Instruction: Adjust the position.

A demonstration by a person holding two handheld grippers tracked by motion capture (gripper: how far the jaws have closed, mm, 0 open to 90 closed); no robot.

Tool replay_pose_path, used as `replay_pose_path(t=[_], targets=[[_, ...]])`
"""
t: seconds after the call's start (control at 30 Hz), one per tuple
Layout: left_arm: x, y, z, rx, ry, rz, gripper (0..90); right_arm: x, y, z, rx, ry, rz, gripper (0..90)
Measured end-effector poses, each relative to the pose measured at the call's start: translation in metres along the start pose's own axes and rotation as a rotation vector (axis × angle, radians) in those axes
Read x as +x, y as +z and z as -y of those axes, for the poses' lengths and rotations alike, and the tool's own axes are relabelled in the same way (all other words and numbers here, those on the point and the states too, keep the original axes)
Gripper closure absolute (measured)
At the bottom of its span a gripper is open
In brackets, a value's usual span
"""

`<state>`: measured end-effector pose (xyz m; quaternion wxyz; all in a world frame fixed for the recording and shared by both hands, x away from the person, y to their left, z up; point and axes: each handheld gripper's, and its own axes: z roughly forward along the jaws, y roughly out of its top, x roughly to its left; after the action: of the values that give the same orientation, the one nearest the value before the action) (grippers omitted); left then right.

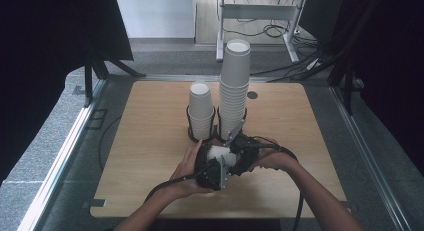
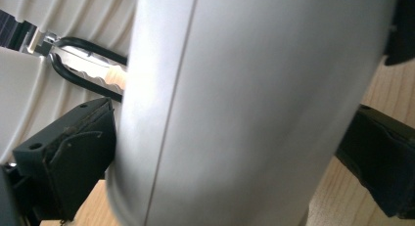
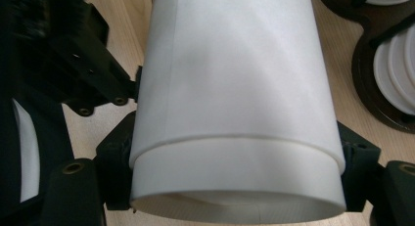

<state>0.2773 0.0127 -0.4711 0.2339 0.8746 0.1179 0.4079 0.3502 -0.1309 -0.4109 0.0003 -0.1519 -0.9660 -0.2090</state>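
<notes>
Both grippers meet on nested white paper cups (image 3: 235,113) held above the table (image 1: 150,141). The right gripper (image 3: 235,177) clasps them between its jaws near the rim. The left gripper (image 2: 230,152) has its jaws spread wide at either side of the cup wall; whether they press it I cannot tell.

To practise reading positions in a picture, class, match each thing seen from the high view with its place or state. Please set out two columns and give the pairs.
Things
1. tall stack of cups
2. short stack of cups
3. nested cups
4. holder

Places or states
a. tipped sideways, in front of the holder
b. black, carrying both stacks
c. in the holder's left ring
d. in the holder's right ring

Pairs: 1-d, 2-c, 3-a, 4-b
</notes>
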Motion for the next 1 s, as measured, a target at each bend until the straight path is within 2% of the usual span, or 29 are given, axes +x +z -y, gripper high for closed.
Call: replay_pose_path(t=[0.1, 0.2, 0.23, 0.33, 0.37, 0.6, 0.7, 1.0], targets=[[0.001, -0.002, 0.0, 0.0, 0.004, 0.002, 0.0, -0.002, 0.0, 0.004, -0.003, 0.003, 0.016, 24.4], [0.002, -0.005, 0.002, -0.014, -0.01, -0.008, 0.0, -0.004, 0.0, 0.009, -0.017, 0.02, 0.017, 24.4], [0.001, -0.005, 0.003, -0.034, -0.036, -0.01, 0.0, -0.005, -0.001, 0.011, -0.025, 0.028, 0.021, 24.4], [0.002, -0.01, 0.006, -0.041, -0.056, -0.012, 0.0, -0.006, -0.003, 0.015, -0.057, 0.04, 0.03, 24.4], [0.003, -0.013, 0.007, -0.032, -0.049, -0.016, 0.0, -0.007, -0.004, 0.017, -0.07, 0.047, 0.031, 24.5], [0.006, -0.026, 0.02, -0.06, -0.112, -0.008, 0.0, -0.005, -0.007, 0.025, -0.157, 0.077, 0.033, 24.5], [0.008, -0.029, 0.025, -0.061, -0.159, 0.014, 0.0, -0.002, -0.007, 0.029, -0.209, 0.094, 0.043, 24.5], [0.022, -0.034, 0.043, -0.099, -0.367, 0.081, 2.3, 0.005, -0.003, 0.039, -0.35, 0.124, 0.064, 24.4]])
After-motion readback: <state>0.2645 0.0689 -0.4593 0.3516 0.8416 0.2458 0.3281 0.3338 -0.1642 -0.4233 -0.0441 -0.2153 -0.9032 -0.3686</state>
